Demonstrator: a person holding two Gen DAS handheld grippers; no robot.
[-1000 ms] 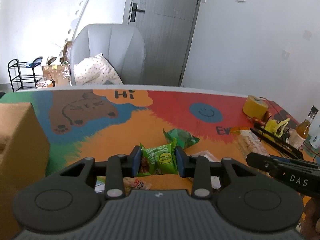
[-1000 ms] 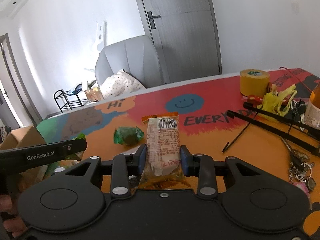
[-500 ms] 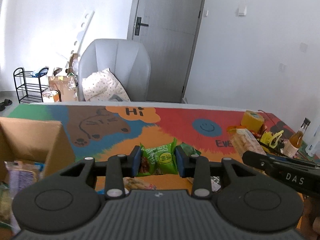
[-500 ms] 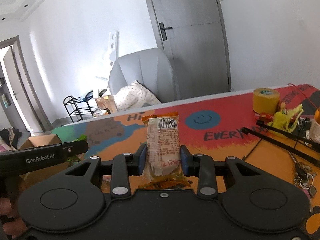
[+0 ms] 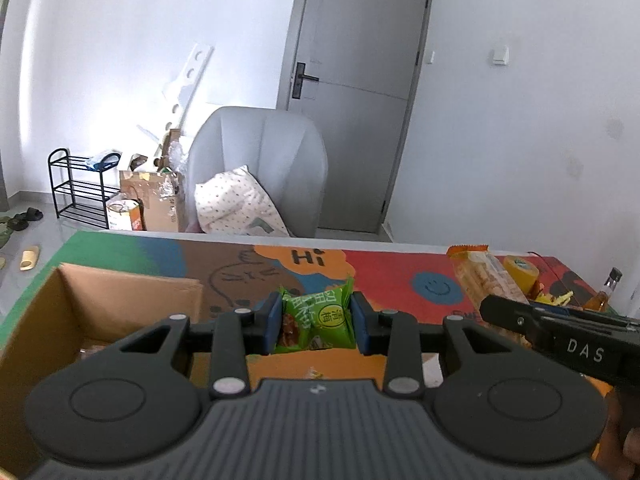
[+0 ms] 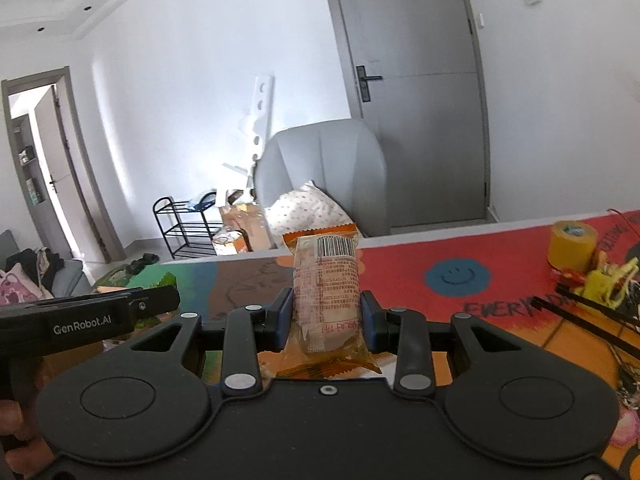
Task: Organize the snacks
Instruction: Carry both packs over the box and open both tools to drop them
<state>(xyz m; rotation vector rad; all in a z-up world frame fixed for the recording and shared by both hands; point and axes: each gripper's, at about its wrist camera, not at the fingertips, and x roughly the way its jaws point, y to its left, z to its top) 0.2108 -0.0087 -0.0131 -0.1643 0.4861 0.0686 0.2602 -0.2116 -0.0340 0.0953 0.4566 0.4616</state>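
My left gripper is shut on a green snack packet and holds it above the colourful table mat, just right of an open cardboard box. My right gripper is shut on a long orange-edged cracker packet with a barcode, held upright above the mat. That cracker packet and the right gripper's body show at the right of the left wrist view. The left gripper's body shows at the left of the right wrist view.
A yellow tape roll, yellow clips, black rods and keys lie at the table's right. A small bottle stands far right. A grey armchair with a pillow stands behind the table.
Both grippers have risen and shifted left with their packets. The cardboard box has come into fuller view under the left gripper's left side.
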